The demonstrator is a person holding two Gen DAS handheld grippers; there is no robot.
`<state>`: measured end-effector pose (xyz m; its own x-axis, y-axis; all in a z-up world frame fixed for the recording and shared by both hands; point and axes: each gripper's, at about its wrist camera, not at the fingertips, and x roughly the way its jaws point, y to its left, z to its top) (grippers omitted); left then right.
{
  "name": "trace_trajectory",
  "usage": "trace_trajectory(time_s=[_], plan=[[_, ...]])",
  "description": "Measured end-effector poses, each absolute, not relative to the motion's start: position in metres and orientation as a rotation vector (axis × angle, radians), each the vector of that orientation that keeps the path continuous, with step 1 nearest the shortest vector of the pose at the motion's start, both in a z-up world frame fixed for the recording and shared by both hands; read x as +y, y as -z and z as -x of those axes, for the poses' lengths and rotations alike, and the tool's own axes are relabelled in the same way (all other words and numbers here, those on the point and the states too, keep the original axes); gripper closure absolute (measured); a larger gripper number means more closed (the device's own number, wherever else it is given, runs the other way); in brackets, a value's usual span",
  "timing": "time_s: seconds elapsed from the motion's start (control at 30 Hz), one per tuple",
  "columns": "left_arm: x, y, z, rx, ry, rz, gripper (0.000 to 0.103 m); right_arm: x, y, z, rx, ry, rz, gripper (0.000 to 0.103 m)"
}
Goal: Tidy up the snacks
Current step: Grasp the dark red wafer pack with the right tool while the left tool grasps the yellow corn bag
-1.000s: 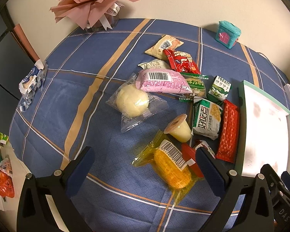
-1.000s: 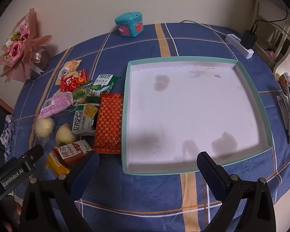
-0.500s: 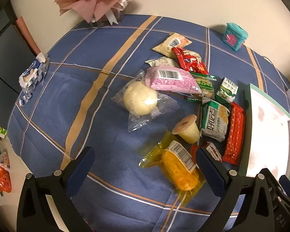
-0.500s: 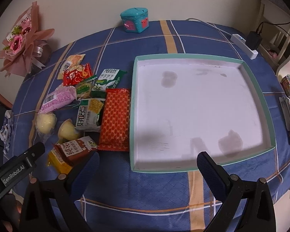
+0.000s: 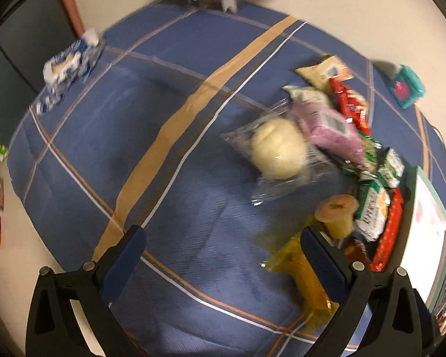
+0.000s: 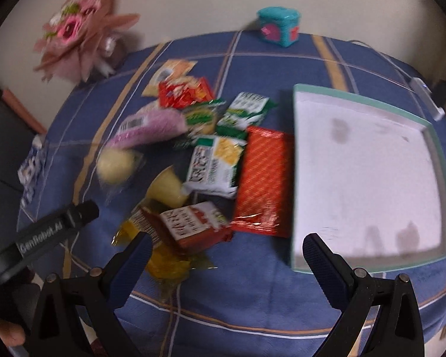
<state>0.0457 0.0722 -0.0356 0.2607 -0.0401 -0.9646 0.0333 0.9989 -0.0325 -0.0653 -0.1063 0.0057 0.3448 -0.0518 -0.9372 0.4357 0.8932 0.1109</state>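
Snacks point(image 6: 211, 166) lie ahead-left of the right gripper's point(image 6: 227, 255) spread, empty fingers; left gripper point(image 5: 223, 248) likewise open.

text: "GenRobot.AI" | on: left gripper point(image 6: 44, 232) body (white lettering) | snack labels: blurred

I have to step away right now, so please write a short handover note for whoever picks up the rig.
Left tool: open, holding nothing, above the tablecloth.
Right tool: open, holding nothing, above the near end of the snack pile.
Snacks: all loose on the cloth beside the tray, including the red waffle-print pack, bun and jelly cup.
Done: nothing in the tray yet.
Left: move every snack into it.
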Motion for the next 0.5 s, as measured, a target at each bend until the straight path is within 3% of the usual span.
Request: trace_trajectory(time_s=[0.13, 0.5], plan=[[0.076, 0.049, -0.053, 1.363, 0.033, 0.024, 0.000, -0.095, 0.008, 0.057, 1.226, 0.313, -0.325, 0.001], [0.076, 0.057, -0.060, 1.399, 0.063, 0.083, 0.000, -0.084, 0.015, 0.043, 1.198, 0.286, -0.222, 0.029]])
